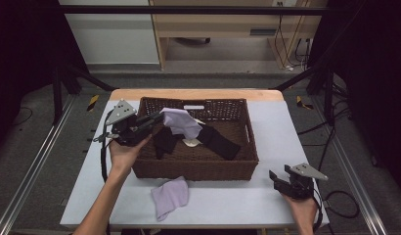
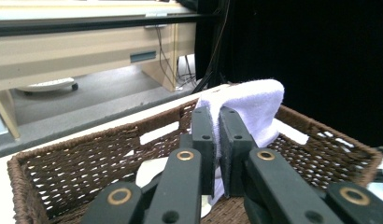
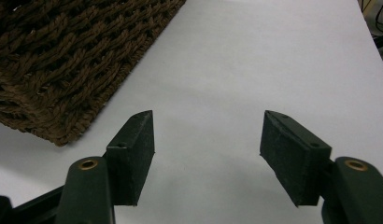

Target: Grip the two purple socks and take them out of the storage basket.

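Two tools work at one desk [image 1: 237, 200], a white-topped surface with a wooden strip along its far edge. Largest of the things on it is a brown woven basket [image 1: 247, 147], rectangular, with a handle slot in its far wall, standing at the middle of the desk. Black garments [image 1: 219, 141] lie across the basket floor, one running toward the near right corner, with a small pale item partly under them.

A lavender cloth [image 1: 180, 122] is held up inside the basket, above its far left part, draped over the black garments without lying flat. In the left tool view, the same cloth [image 2: 255, 105] reads as white terry, folded over the jaw tips and hanging down behind them, with the far basket wall [image 2: 110, 140] beyond.

A second lavender cloth [image 1: 170, 196] lies crumpled on the bare desk, just in front of the near wall of the basket and apart from both tools.

Left tool [image 1: 157, 119]: reaches in level over the left wall of the basket; its jaws are pressed together, pinching the held cloth between the pads. Left tool in its own view [image 2: 216, 140]: pads nearly meeting, cloth between them.

Right tool [image 1: 279, 176]: rests near the right front corner of the desk, well apart from the basket. In its own view, the right tool [image 3: 208, 140] has its jaws spread, with bare desk [image 3: 255, 60] between them and the basket corner [image 3: 63, 70] at upper left.
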A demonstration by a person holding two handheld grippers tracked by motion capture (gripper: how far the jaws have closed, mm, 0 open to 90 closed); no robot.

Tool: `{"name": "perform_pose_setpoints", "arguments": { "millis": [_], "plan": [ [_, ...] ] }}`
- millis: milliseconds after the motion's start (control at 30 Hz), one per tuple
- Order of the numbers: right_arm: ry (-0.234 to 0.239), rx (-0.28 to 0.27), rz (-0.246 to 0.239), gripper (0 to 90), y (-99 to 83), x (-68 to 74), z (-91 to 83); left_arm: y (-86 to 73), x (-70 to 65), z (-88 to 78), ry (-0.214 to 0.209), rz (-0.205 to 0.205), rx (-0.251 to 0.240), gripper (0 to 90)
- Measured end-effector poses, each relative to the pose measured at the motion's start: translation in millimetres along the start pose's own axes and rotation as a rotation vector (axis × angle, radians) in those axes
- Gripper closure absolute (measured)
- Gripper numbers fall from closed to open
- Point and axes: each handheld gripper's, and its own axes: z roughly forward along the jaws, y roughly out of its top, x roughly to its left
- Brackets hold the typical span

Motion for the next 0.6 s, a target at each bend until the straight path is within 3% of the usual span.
{"name": "perform_pose_setpoints", "arguments": {
  "millis": [400, 600],
  "plan": [
    [-0.004, -0.003, 0.0, 35.4, -0.2, 0.8, -0.7, 0.6, -19.5, -33.3, -0.036, 0.045, -0.047, 85.0],
    [-0.001, -0.002, 0.004, 35.5, -0.1, 1.0, -1.6, -0.6, -25.5, -51.9, -0.06, 0.045, -0.073, 85.0]
  ]
}}
